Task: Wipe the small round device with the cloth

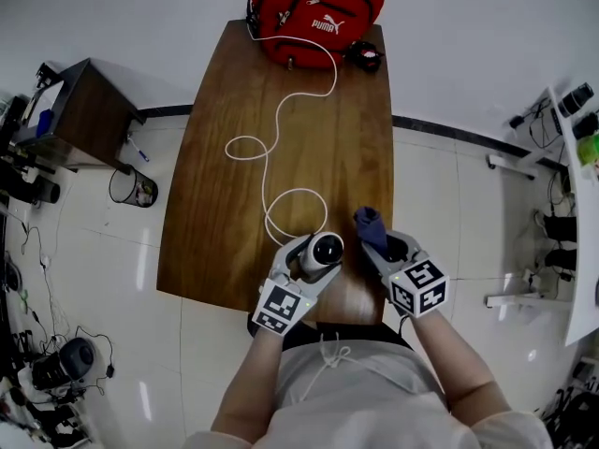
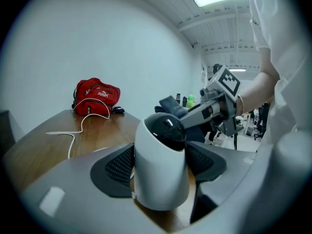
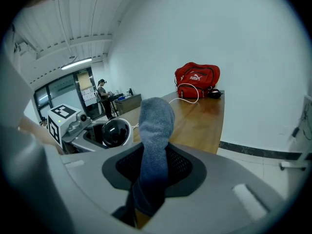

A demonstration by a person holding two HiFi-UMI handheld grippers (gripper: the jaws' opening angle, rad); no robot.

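Lower centre of the head view: left gripper [image 1: 306, 254] clamped on the small round device [image 2: 161, 169], white with a black dome, pads against both its sides; just right of it, right gripper [image 1: 382, 245] pinching the blue-grey cloth [image 3: 155, 130], standing upright from the jaws; underneath, brown wooden tabletop [image 1: 225, 213]; further up, looping white cable [image 1: 271, 148]; at the top edge, red bag [image 1: 314, 12].

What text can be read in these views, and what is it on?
"PUMA": white print on the red bag.
Marker cubes: black-and-white square patterns only, no letters or numbers.
Bottles in the background of the left gripper view: labels too small to read.
Nothing else legible.
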